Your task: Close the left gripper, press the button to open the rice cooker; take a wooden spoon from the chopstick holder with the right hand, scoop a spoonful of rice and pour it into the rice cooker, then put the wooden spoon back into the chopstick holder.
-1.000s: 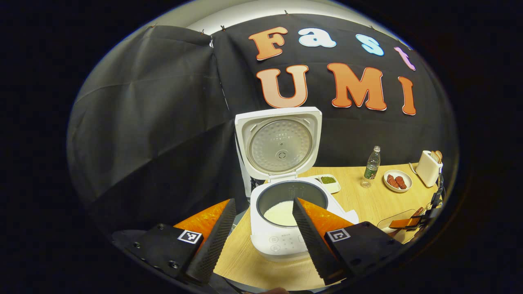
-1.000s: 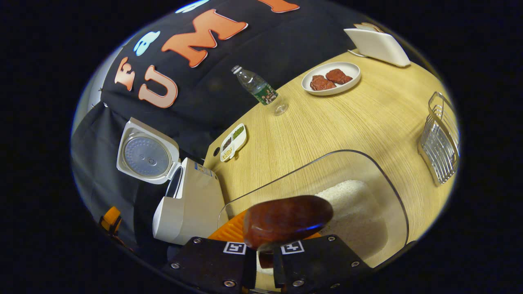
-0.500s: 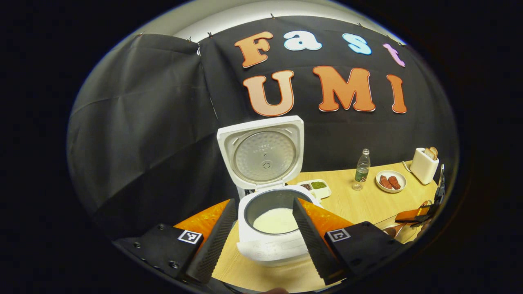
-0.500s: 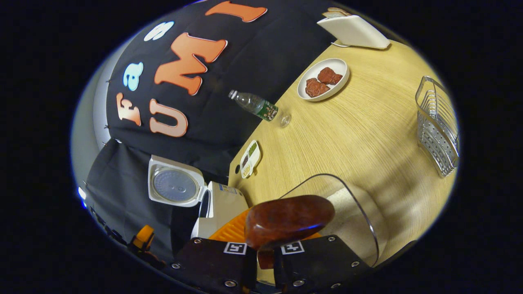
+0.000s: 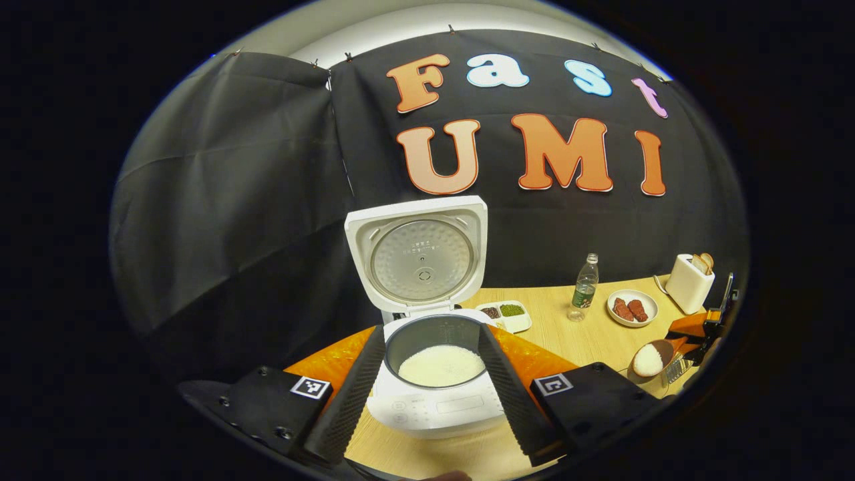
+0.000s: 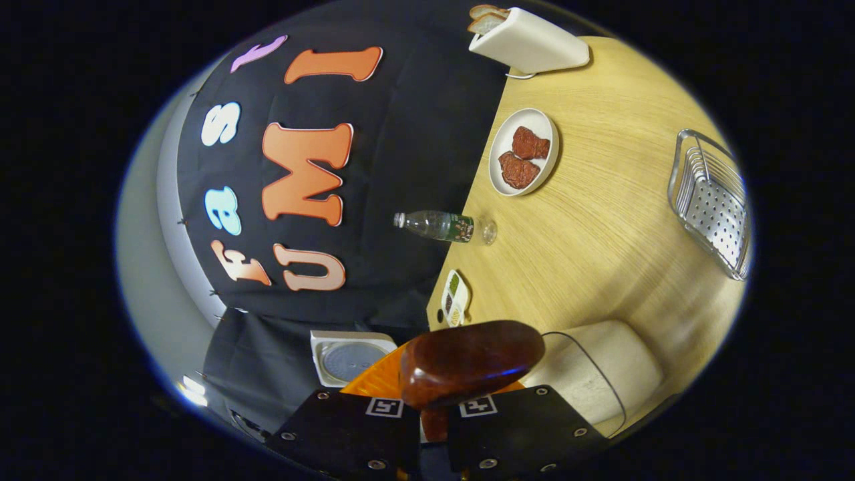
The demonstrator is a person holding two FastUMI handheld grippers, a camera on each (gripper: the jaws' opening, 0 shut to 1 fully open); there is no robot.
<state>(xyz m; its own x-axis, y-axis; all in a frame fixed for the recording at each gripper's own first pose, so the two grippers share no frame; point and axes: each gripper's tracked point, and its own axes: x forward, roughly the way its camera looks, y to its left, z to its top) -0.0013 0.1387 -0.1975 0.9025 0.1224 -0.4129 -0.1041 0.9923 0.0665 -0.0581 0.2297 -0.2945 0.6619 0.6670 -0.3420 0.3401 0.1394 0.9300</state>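
The white rice cooker [image 5: 434, 407] stands open, its lid [image 5: 417, 257] upright and white rice in the inner pot [image 5: 441, 364]. My left gripper [image 5: 431, 401] is open just in front of it, touching nothing. At the right edge of the left gripper view, the wooden spoon [image 5: 646, 361] carries a heap of rice. My right gripper [image 6: 434, 417] is shut on the spoon's handle, and the dark bowl of the wooden spoon [image 6: 471, 361] blocks its fingertips. Below it sits the glass rice container [image 6: 594, 377]. The cooker's lid [image 6: 351, 357] shows to its left.
On the wooden table [image 6: 601, 247] stand a metal wire holder [image 6: 711, 200], a plate of meat [image 6: 524, 160], a water bottle [image 6: 444, 227], a toaster [image 6: 528, 43] and a small divided dish [image 6: 453, 297]. The black cloth wall runs behind the cooker.
The right gripper has risen out of the glass container and rolled, carrying the spoon with rice. The left gripper shifted, so the cooker now sits centred between its fingers.
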